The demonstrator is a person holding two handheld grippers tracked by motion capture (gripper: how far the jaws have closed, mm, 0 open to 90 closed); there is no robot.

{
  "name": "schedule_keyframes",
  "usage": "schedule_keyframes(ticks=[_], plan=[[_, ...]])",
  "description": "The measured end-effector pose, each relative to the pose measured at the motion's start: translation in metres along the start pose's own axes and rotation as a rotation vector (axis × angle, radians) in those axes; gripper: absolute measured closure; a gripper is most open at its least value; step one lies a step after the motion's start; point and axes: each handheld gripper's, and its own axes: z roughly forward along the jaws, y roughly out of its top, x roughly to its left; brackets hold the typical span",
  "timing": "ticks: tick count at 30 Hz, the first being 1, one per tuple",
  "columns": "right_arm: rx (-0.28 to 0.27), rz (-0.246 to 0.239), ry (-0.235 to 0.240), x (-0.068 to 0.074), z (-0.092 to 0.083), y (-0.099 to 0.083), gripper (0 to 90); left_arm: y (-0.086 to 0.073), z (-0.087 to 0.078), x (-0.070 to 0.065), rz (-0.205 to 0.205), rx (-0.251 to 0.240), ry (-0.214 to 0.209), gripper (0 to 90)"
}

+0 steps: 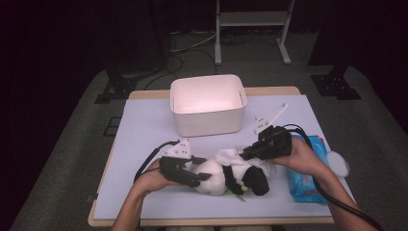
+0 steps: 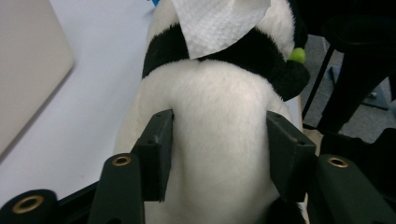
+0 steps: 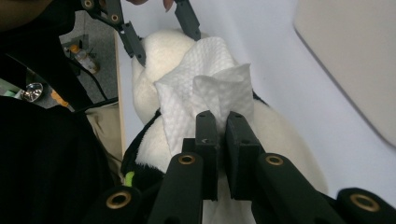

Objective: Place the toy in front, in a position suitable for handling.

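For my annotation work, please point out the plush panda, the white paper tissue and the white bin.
plush panda (image 2: 219,140): left gripper view, on its white back.
white paper tissue (image 3: 196,79): right gripper view, on its embossed middle.
white bin (image 1: 207,122): high view, on its front wall.

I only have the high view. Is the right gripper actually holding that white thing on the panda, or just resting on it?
Observer: Holding it. In the right gripper view, the right gripper has its jaws shut on a fold of the tissue.
Operator: Where does the tissue lie on the panda?
Observer: In the left gripper view it hangs over the black band across the panda.
Operator: And the left gripper?
Observer: The left gripper has a pad against the white fur on each side of the body, short of that band.
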Motion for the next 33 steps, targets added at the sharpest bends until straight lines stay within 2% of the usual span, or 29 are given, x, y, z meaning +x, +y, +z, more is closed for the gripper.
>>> schedule_keyframes(ticks=[4,8,10,13,14,18,20,21,22,24,27,29,33], plan=[[0.011,-0.002,0.005,0.005,0.001,-0.007,83.8,0.003,-0.001,0.000,-0.031,-0.005,-0.029,39.1],[0.011,0.002,0.023,0.009,0.001,-0.013,83.9,0.005,-0.006,0.006,-0.091,-0.029,-0.057,33.6],[0.011,0.000,0.040,0.011,0.002,-0.016,84.0,0.006,-0.006,0.010,-0.116,-0.014,-0.047,28.7],[0.005,-0.003,0.039,0.013,0.002,-0.019,84.0,0.007,-0.003,0.014,-0.147,0.023,-0.048,23.6],[0.002,0.000,0.043,0.013,0.002,-0.020,84.0,0.007,0.000,0.015,-0.150,0.038,-0.058,20.2],[0.009,-0.001,0.050,0.014,0.002,-0.022,84.2,0.003,0.013,0.012,-0.144,0.072,-0.115,19.9],[0.003,-0.017,0.034,0.014,0.000,-0.020,84.4,0.002,0.017,0.012,-0.146,0.073,-0.126,24.2],[-0.024,-0.017,0.006,0.015,-0.003,-0.019,84.5,0.001,0.018,0.013,-0.142,0.077,-0.129,27.3],[-0.043,-0.013,-0.016,0.014,-0.008,-0.017,84.5,0.001,0.018,0.013,-0.135,0.080,-0.131,30.6],[-0.039,-0.005,-0.035,0.010,-0.011,-0.015,84.4,0.001,0.021,0.010,-0.106,0.080,-0.122,39.1],[-0.018,0.020,-0.018,0.005,-0.004,-0.016,84.3,0.003,0.019,0.007,-0.077,0.068,-0.082,51.1],[-0.028,0.025,-0.018,0.002,-0.004,-0.015,84.1,0.004,0.015,0.008,-0.067,0.049,-0.054,56.7],[-0.036,0.046,-0.019,-0.004,-0.007,-0.013,84.0,0.010,0.011,0.009,-0.038,0.041,-0.016,60.6]])
